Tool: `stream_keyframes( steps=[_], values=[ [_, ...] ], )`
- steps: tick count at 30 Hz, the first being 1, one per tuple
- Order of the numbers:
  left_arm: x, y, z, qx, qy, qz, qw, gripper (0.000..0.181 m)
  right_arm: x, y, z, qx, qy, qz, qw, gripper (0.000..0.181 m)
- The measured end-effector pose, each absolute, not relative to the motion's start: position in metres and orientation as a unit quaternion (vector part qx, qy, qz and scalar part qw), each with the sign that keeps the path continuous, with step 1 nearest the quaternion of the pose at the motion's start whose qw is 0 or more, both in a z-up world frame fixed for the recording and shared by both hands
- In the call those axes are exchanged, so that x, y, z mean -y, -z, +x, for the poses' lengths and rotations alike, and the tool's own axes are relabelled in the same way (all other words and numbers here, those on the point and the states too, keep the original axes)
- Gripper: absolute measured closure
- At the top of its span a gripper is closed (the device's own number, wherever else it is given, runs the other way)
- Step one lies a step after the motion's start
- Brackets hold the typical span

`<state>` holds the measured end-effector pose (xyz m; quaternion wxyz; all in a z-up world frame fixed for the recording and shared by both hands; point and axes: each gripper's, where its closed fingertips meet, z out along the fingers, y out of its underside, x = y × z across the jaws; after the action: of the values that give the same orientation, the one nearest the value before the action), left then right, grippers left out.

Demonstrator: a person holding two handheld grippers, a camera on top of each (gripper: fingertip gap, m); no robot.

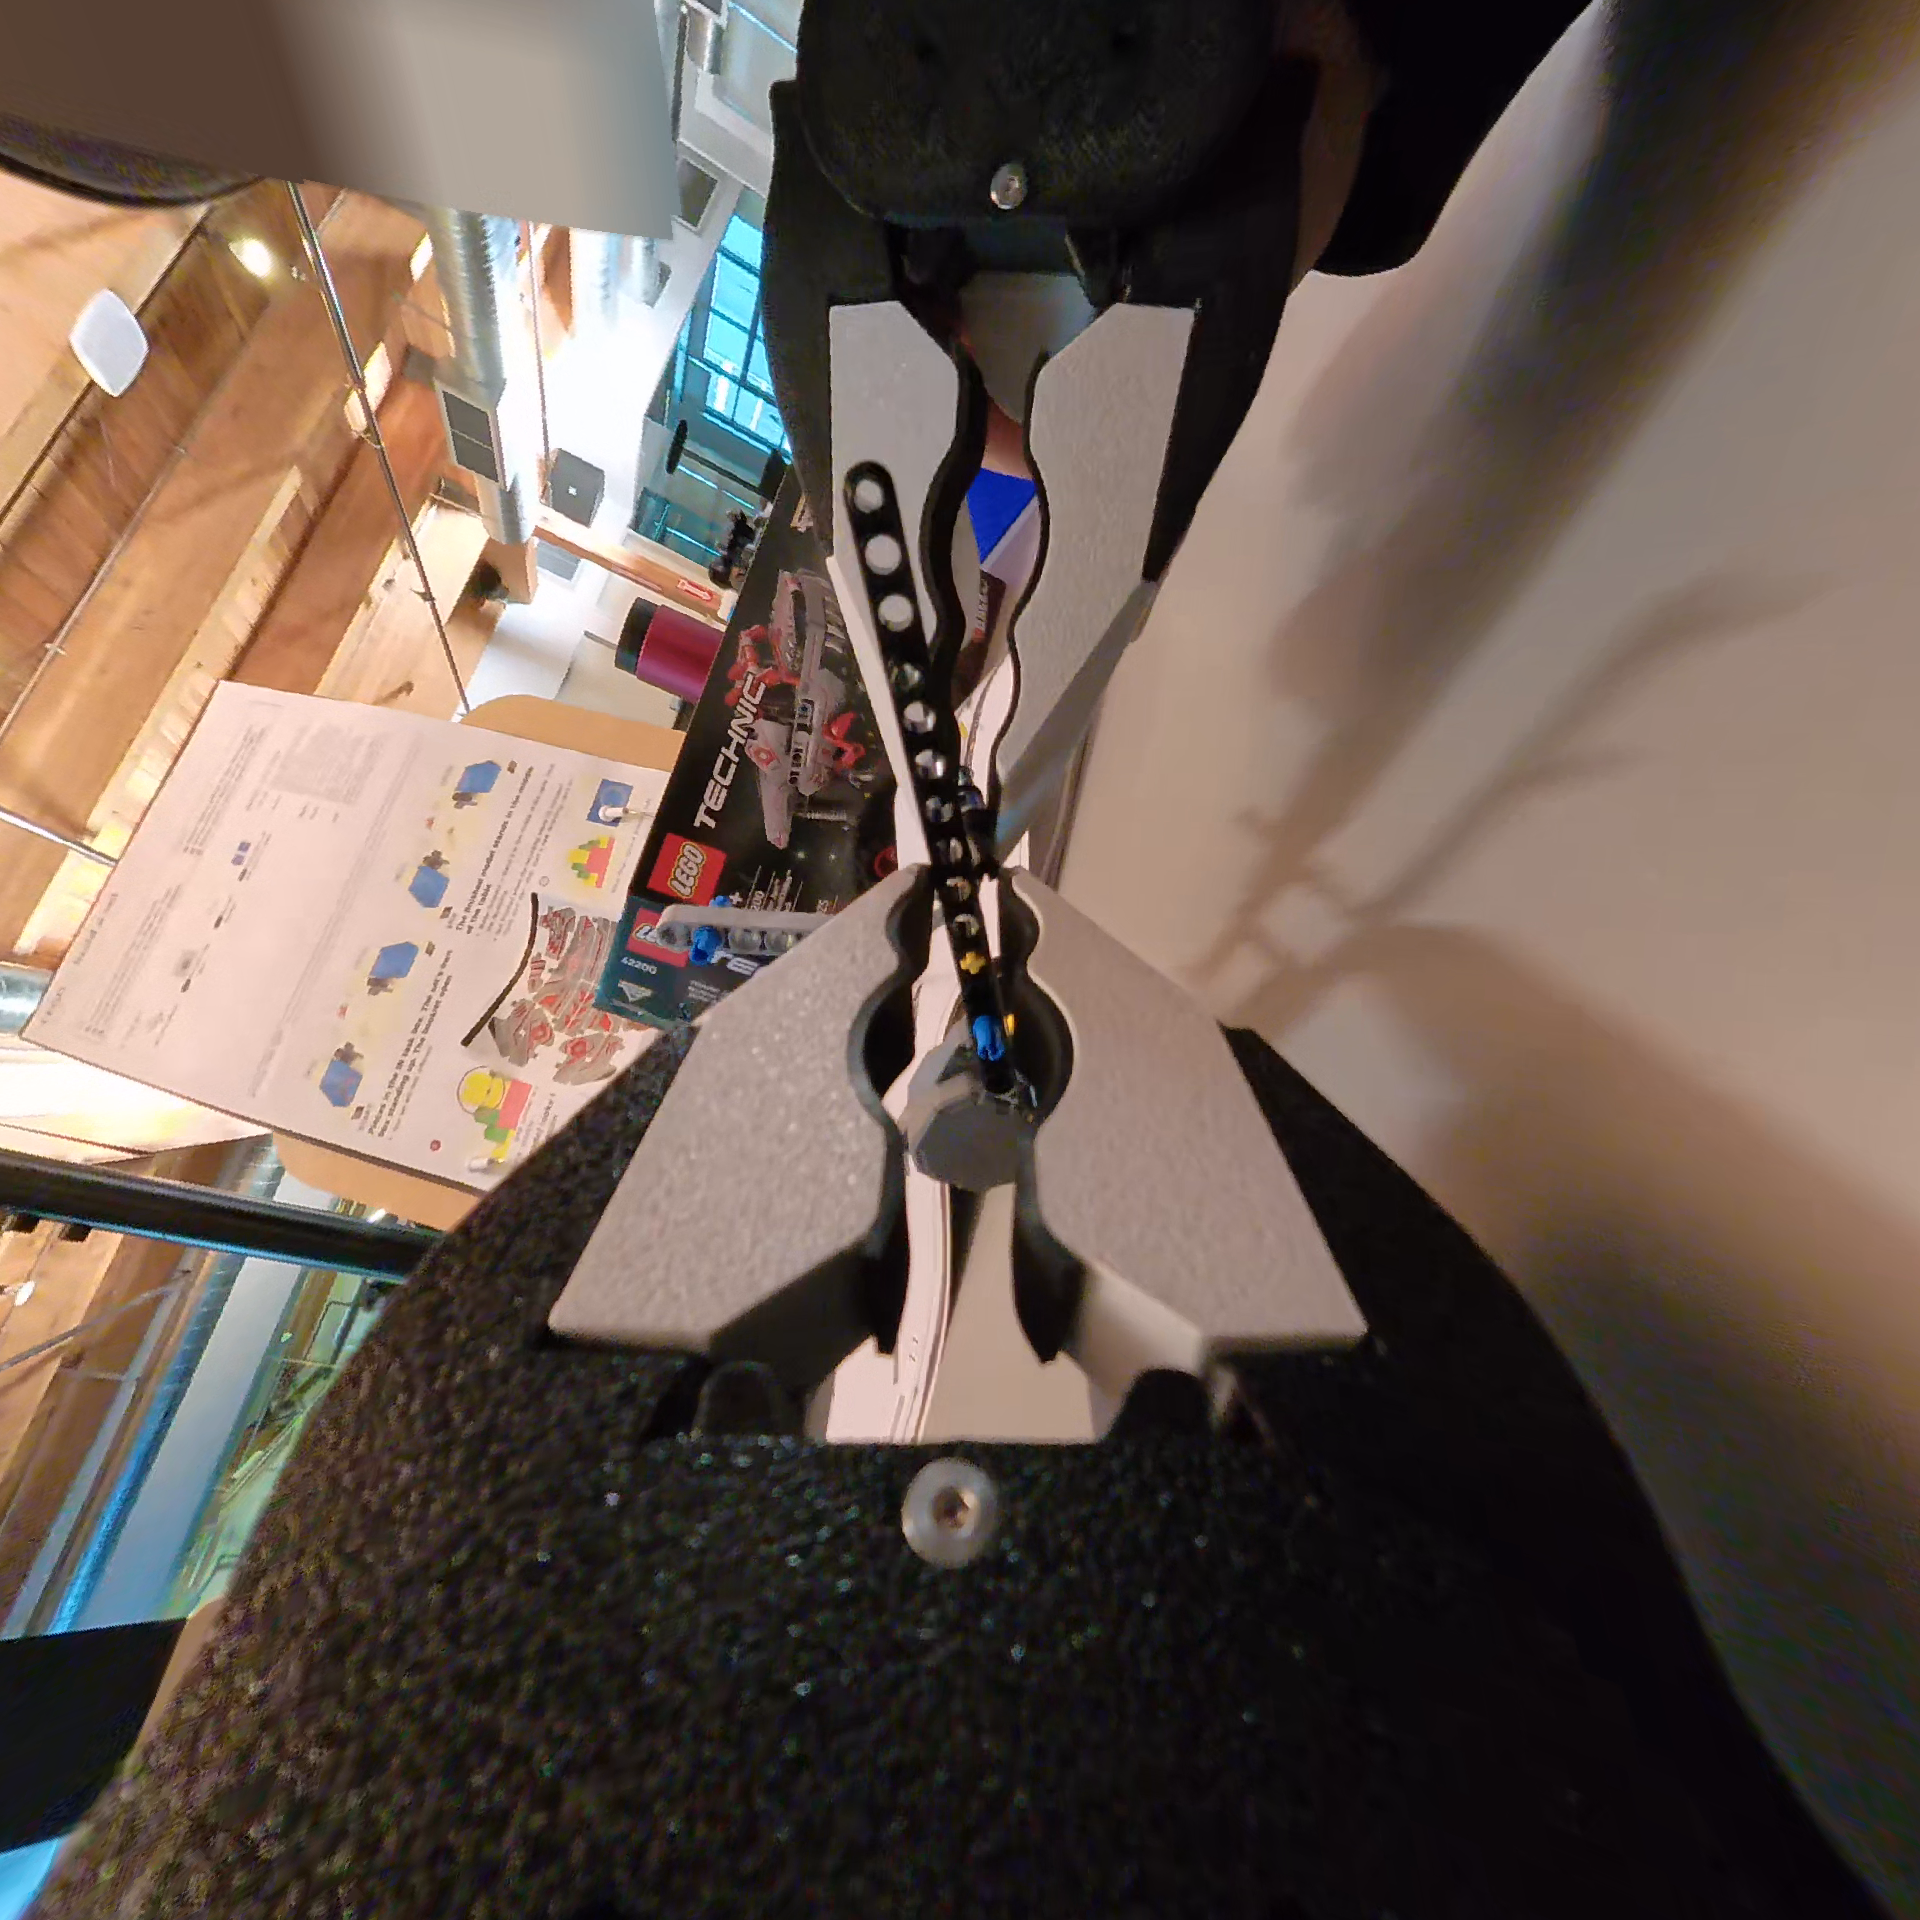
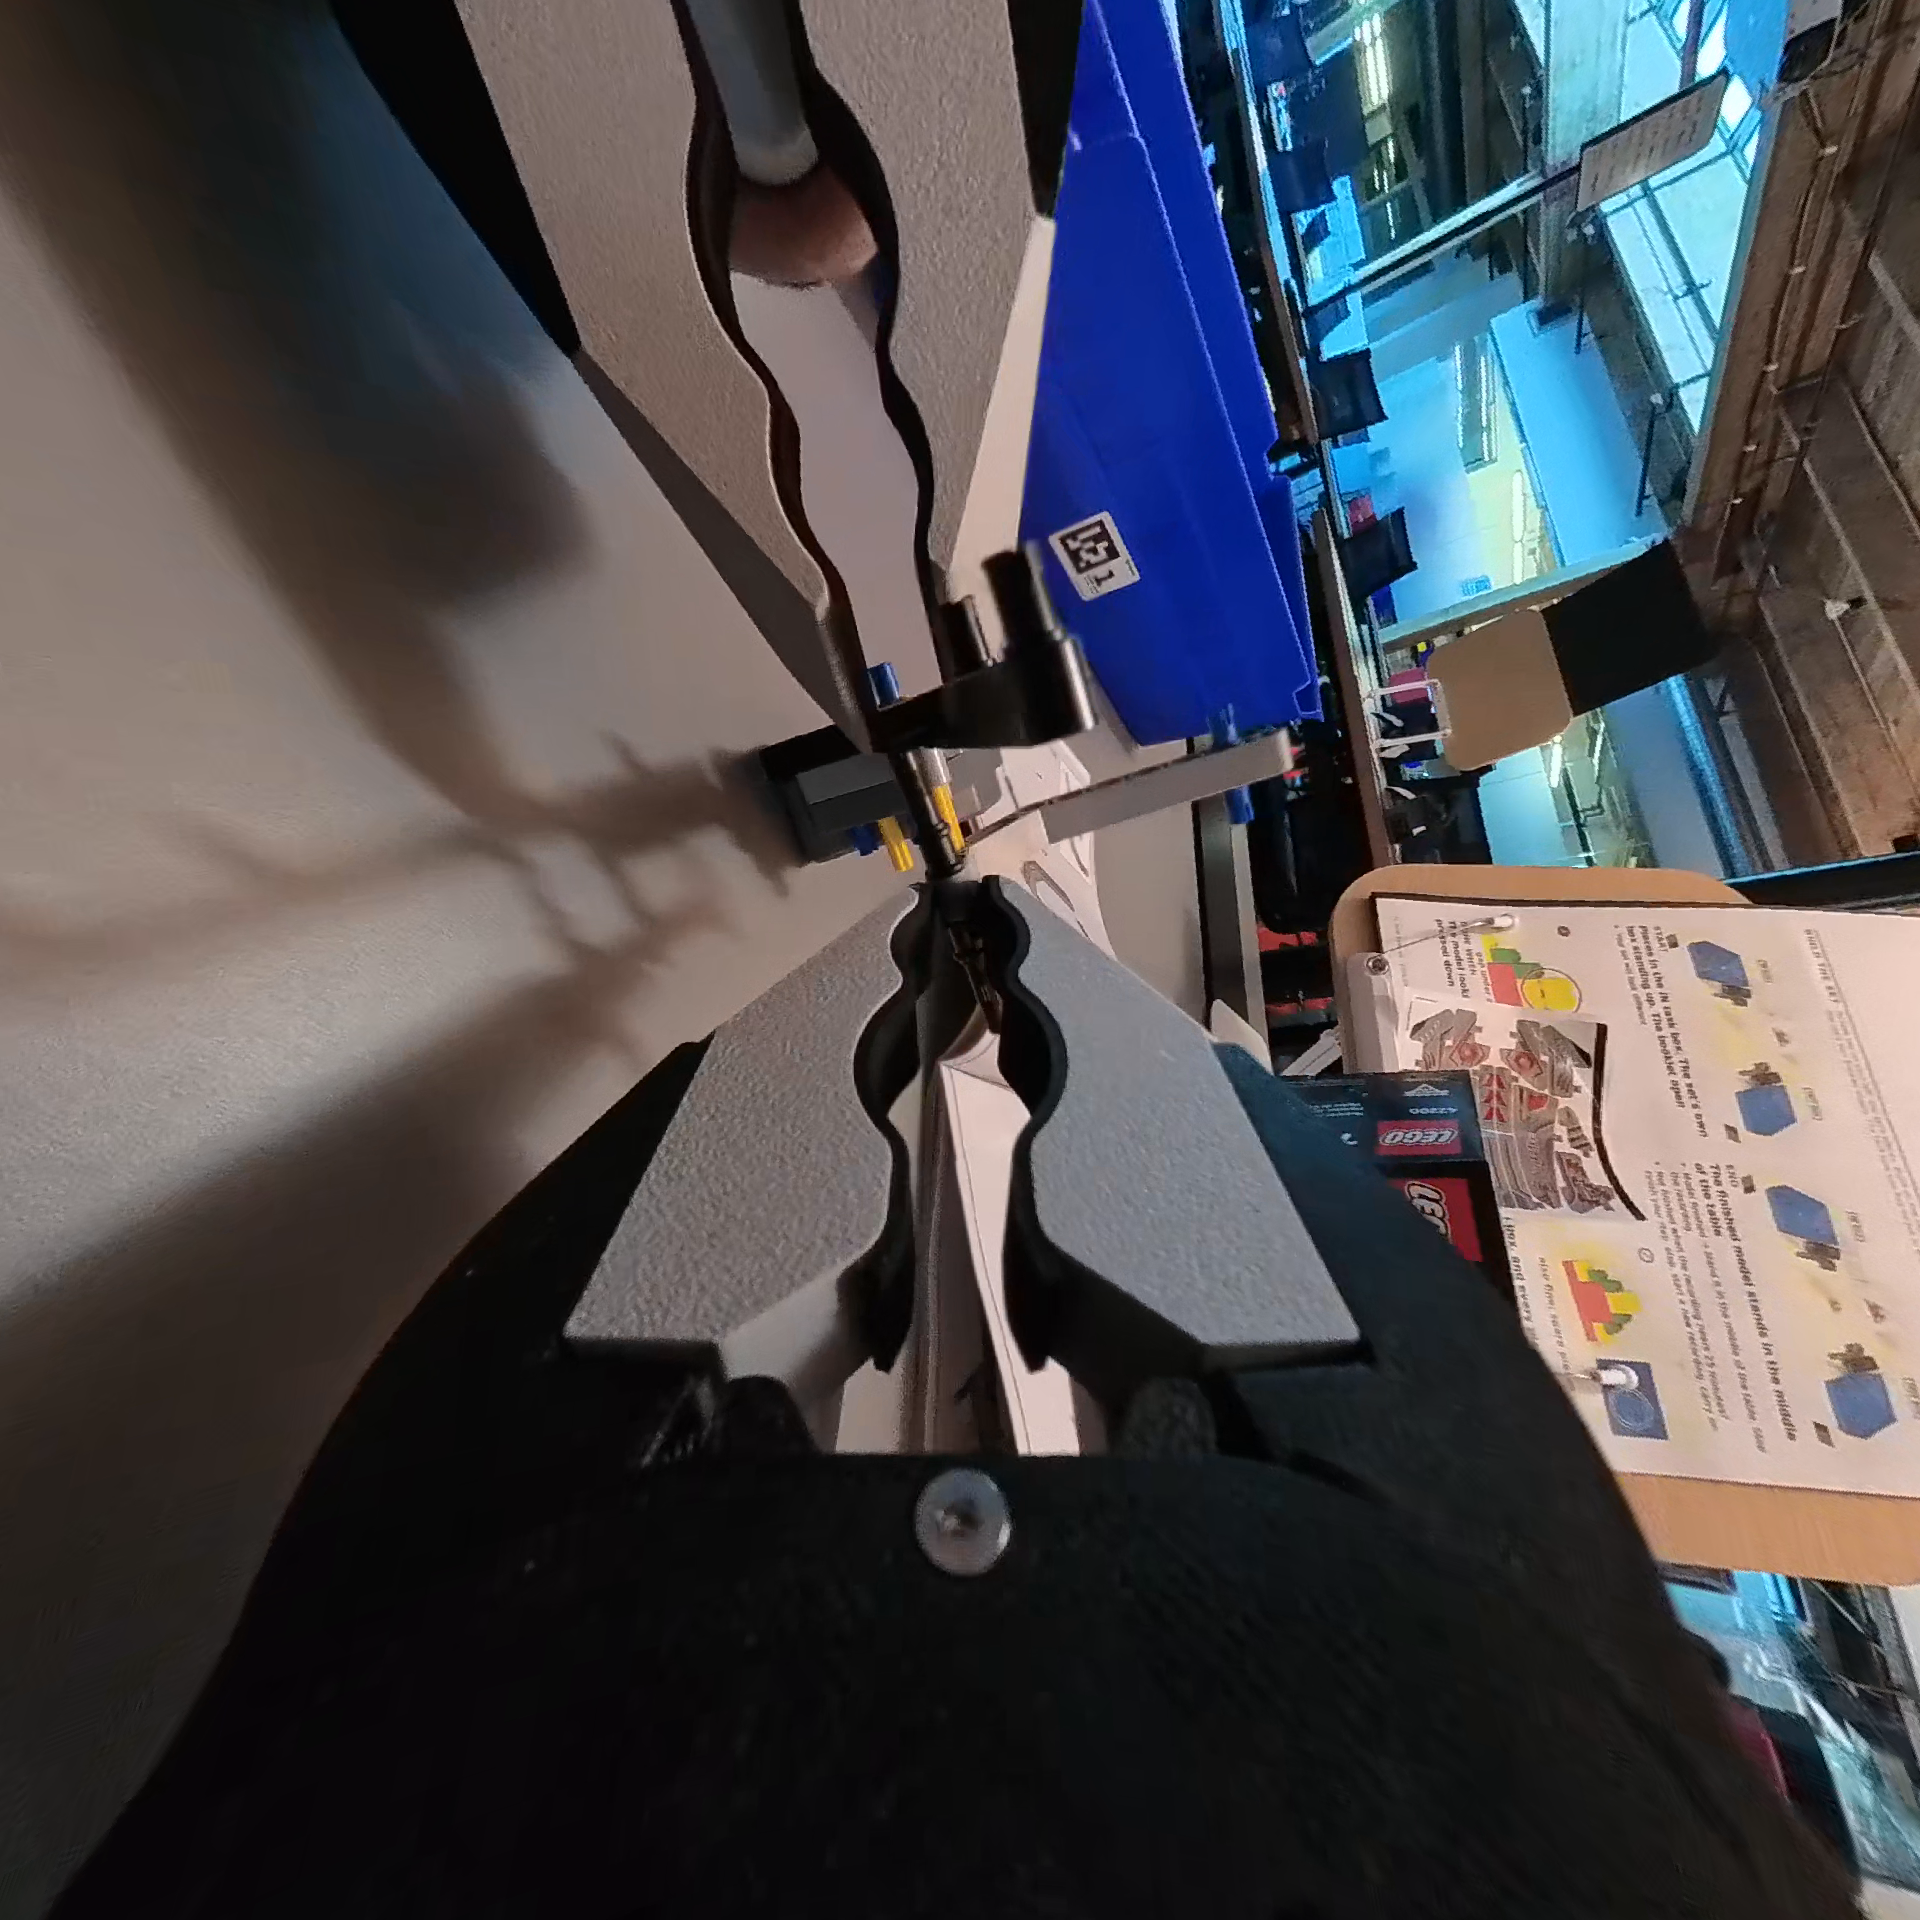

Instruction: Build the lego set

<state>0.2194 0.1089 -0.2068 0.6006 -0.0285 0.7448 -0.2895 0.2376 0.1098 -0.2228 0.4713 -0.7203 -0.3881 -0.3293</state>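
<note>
The left gripper (image 1: 961, 883) is clamped on a long black perforated beam (image 1: 935, 769), held in the air above the white desk (image 1: 1507, 727) near its far edge, while the right gripper (image 2: 951, 894) pinches a thin black pin (image 2: 951, 862) at the beam's side. To seat it well, keep the pin square to its hole and push straight, with 1 steady counter-grip. The beam is hard, glossy plastic with round holes; the gripper fingers are matte, grainy grey with wavy black liners.
</note>
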Motion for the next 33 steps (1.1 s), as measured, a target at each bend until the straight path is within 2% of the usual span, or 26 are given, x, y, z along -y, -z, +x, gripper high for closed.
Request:
stream_keyframes(
  steps=[8,17,20,27,30,33],
  values=[
    [-0.1081,0.2058,0.2194,-0.757,0.311,-0.013,0.575,0.172,-0.1095,0.2241,0.2374,0.384,0.300,-0.721,0.492,0.176],
    [-0.1131,0.2098,0.2192,-0.758,0.316,-0.012,0.570,0.173,-0.1138,0.2272,0.2371,0.416,0.396,-0.686,0.446,0.177],
    [-0.1129,0.2135,0.2184,-0.758,0.279,0.019,0.589,0.175,-0.1111,0.2284,0.2376,0.404,0.363,-0.707,0.453,0.175],
    [-0.1102,0.2132,0.2199,-0.760,0.299,0.004,0.578,0.176,-0.1079,0.2305,0.2388,0.380,0.293,-0.729,0.488,0.175],
    [-0.1122,0.2116,0.2222,-0.763,0.302,-0.002,0.572,0.176,-0.1098,0.2297,0.2416,0.420,0.385,-0.690,0.447,0.177],
    [-0.1156,0.2124,0.2219,-0.757,0.296,0.004,0.582,0.176,-0.1107,0.2289,0.2419,0.422,0.402,-0.685,0.438,0.176]
  ],
)
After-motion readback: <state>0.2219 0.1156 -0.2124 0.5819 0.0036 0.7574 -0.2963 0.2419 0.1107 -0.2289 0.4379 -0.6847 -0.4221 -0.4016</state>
